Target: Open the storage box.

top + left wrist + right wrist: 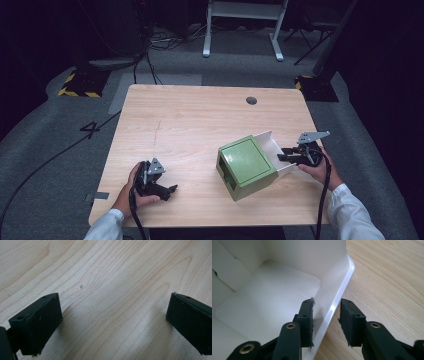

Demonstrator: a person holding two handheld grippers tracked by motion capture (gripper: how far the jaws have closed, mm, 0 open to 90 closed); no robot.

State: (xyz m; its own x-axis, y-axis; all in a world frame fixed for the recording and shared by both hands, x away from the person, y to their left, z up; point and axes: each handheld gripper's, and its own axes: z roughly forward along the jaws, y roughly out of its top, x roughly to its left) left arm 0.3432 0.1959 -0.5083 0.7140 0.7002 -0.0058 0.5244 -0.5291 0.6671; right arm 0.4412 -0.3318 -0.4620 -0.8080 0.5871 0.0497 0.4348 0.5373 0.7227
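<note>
while the left hand-held gripper (172, 189) rests released, the right hand-held gripper (326, 315) straddles the empty white drawer's (262, 302) wall unclenched.

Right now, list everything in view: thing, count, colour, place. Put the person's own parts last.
table: one, light wood, centre of the high view
cable hole: one, dark, in the table's far right part
green box: one, green sleeve, on the table's right half
white drawer: one, white, slid partly out of the green box toward the right gripper
floor cables: several, black, on the grey floor beyond the table
white frame legs: one pair, white, on the floor at the far side
hands: two, at the table's near edge, white sleeves
left gripper: one, black, open over bare table
right gripper: one, black, open, jaws either side of the drawer's wall
</note>
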